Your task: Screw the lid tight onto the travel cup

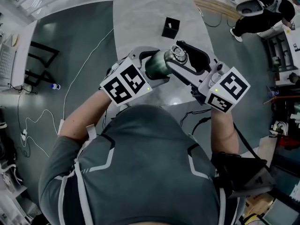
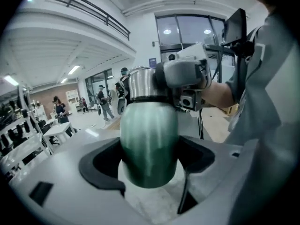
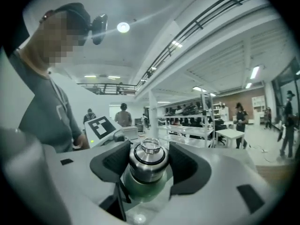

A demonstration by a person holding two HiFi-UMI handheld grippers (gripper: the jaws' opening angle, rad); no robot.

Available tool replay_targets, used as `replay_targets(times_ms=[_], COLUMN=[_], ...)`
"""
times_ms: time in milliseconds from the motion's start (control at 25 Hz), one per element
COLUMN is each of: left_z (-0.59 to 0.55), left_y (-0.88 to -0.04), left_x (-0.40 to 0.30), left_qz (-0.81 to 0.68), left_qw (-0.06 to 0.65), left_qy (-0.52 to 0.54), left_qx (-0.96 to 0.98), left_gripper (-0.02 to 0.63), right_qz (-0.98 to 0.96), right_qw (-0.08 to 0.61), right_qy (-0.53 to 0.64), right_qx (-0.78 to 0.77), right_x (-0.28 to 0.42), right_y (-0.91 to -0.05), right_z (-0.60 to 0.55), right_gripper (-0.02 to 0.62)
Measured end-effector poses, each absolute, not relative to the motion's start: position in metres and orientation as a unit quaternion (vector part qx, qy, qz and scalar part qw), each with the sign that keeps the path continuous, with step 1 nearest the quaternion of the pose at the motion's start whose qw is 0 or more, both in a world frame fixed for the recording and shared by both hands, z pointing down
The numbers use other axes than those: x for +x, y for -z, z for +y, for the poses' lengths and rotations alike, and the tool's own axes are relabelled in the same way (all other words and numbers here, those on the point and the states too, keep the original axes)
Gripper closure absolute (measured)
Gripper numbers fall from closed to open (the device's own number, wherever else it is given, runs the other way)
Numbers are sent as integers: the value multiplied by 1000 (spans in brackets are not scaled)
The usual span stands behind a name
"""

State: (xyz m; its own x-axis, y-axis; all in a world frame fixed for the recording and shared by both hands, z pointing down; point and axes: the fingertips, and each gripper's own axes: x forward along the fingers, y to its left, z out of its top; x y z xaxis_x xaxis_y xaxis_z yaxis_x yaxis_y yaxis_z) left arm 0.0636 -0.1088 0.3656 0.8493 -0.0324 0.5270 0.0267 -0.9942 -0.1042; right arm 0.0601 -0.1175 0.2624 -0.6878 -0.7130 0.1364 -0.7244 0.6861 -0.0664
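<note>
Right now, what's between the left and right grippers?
Only the travel cup, as the head view shows. Its green body sits in the left gripper, and its steel lid sits in the right gripper.

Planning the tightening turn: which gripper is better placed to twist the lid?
Right. The right gripper has its jaws closed on the steel lid, so it can probably turn it. The left gripper clamps the green cup by its body and is better kept steadying it.
</note>
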Motion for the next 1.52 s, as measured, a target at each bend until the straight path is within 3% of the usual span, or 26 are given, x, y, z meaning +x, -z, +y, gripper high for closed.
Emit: replay_targets(times_ms=[120, 240, 360, 560, 840, 1120, 1320, 1440, 1520], left_z=[-101, -79, -60, -56, -71, -119, -129, -120, -105], left_y=[-364, -345, -328, -328, -335, -370, -373, -367, -354], left_x=[63, 55, 48, 49, 51, 53, 54, 56, 57], left_qz=[-39, -122, -179, -185, -124, 22, 45, 10, -38], left_qw=[39, 18, 17, 11, 42, 87, 125, 89, 43], left_qy=[257, 215, 191, 194, 223, 301, 312, 283, 242], left_qx=[-965, -969, -965, -963, -966, -949, -941, -955, -968], left_gripper=[233, 233, 233, 233, 233, 233, 233, 233, 233], right_qz=[-922, -956, -981, -989, -979, -913, -894, -905, -923], right_qw=[47, 9, -15, 17, 39, 58, 82, 87, 69], right_qy=[-57, -40, -15, 23, 37, -88, -98, -74, -51], right_qx=[380, 292, 195, 144, 197, 394, 430, 410, 374], right_x=[59, 53, 43, 34, 32, 55, 57, 56, 54], right_y=[-260, -241, -229, -229, -230, -270, -276, -268, -254], right_z=[-112, -93, -72, -60, -75, -124, -128, -123, -112], right_gripper=[318, 276, 276, 277, 318, 319, 318, 315, 281])
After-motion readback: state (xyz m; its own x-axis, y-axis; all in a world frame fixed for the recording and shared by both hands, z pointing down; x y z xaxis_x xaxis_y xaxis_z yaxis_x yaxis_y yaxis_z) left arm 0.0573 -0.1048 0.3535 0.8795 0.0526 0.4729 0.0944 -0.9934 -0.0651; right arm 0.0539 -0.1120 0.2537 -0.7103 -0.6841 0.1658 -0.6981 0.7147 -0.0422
